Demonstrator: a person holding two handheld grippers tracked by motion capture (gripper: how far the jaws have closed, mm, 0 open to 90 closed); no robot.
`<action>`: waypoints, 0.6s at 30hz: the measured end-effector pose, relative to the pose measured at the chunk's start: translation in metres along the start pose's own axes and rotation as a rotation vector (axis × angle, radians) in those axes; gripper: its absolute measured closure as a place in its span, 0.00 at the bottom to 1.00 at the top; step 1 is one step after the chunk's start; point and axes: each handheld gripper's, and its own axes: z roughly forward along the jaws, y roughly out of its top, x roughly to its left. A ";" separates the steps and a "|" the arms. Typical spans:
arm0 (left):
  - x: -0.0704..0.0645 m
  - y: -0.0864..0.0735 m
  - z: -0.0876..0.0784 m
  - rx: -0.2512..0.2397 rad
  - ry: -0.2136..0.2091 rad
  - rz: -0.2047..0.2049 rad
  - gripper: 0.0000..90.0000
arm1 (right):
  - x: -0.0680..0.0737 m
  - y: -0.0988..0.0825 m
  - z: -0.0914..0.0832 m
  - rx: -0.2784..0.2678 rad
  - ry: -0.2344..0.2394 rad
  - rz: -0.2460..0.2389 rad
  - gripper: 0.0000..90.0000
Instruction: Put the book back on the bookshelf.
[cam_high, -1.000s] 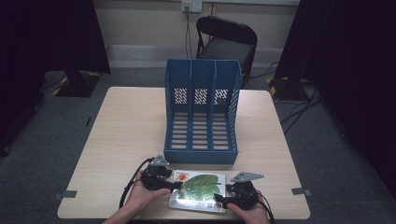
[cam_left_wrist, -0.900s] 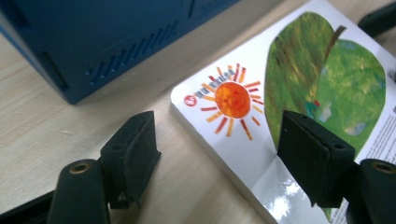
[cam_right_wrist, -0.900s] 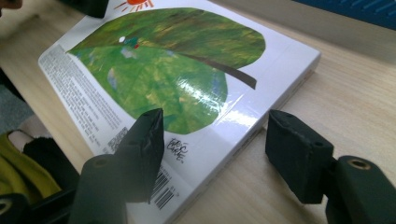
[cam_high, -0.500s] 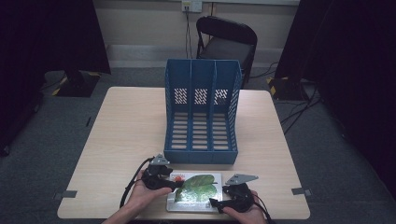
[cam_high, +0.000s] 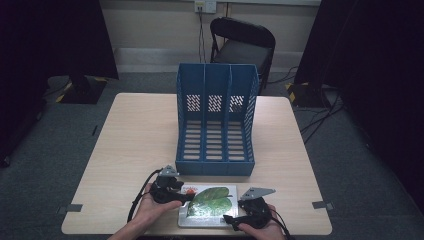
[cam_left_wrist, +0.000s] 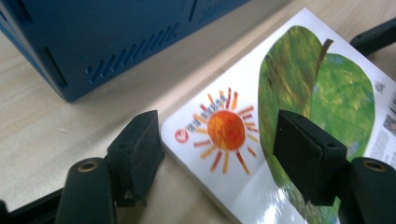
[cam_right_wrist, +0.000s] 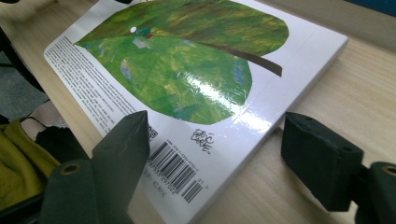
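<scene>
The left gripper (cam_left_wrist: 217, 154) is set astride one corner of the book (cam_high: 209, 204), its jaws apart and just closing in, no pad yet pressed on the cover. The right gripper (cam_right_wrist: 215, 163) is held at the opposite corner, by the barcode, its jaws just opened wider and clear of the edges. The book is laid flat at the near edge of the table (cam_high: 130, 140), just in front of the blue file holder (cam_high: 215, 122). A two-sided pick-up seems in preparation; next, a firm pinch on both corners is needed before lifting toward a slot.

Dim high view with dark surroundings; gripper views bright, glare on the glossy book (cam_right_wrist: 196, 70).
</scene>
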 end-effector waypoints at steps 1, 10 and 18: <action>0.001 0.001 0.002 -0.008 0.002 0.010 0.40 | 0.001 0.000 0.001 0.001 0.003 0.002 0.23; 0.008 -0.002 -0.014 0.004 -0.025 -0.063 0.42 | 0.007 -0.001 0.002 0.015 0.027 -0.037 0.26; 0.006 -0.007 -0.020 0.080 0.014 -0.080 0.61 | 0.010 -0.002 0.001 0.027 0.040 -0.069 0.20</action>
